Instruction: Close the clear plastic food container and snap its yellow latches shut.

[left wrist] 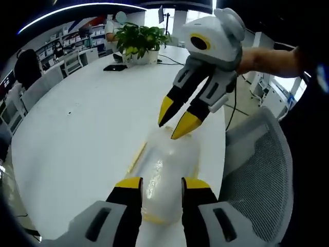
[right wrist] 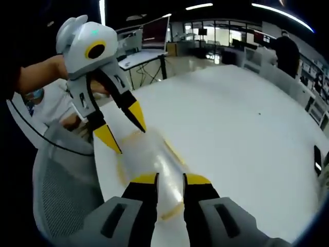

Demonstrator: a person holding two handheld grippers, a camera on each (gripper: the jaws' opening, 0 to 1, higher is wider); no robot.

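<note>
A clear plastic food container (left wrist: 167, 162) lies on the white table near its edge, blurred, with a yellow latch (left wrist: 136, 157) along its left side. My left gripper (left wrist: 162, 184) is open, its yellow tips over the container's near end. My right gripper (left wrist: 176, 119) comes down from the upper right, open, tips at the container's far end. In the right gripper view the container (right wrist: 149, 154) lies ahead of my right gripper (right wrist: 171, 179), with a yellow latch (right wrist: 172, 211) at its near end. My left gripper (right wrist: 122, 127) hangs open over its far end, held by a hand.
A grey mesh chair (left wrist: 257, 180) stands right beside the table edge (left wrist: 224, 128). A potted plant (left wrist: 139, 41) and a dark flat item (left wrist: 114, 67) sit at the far end. A dark phone (right wrist: 317, 157) lies at the table's right. Desks, shelves and people stand behind.
</note>
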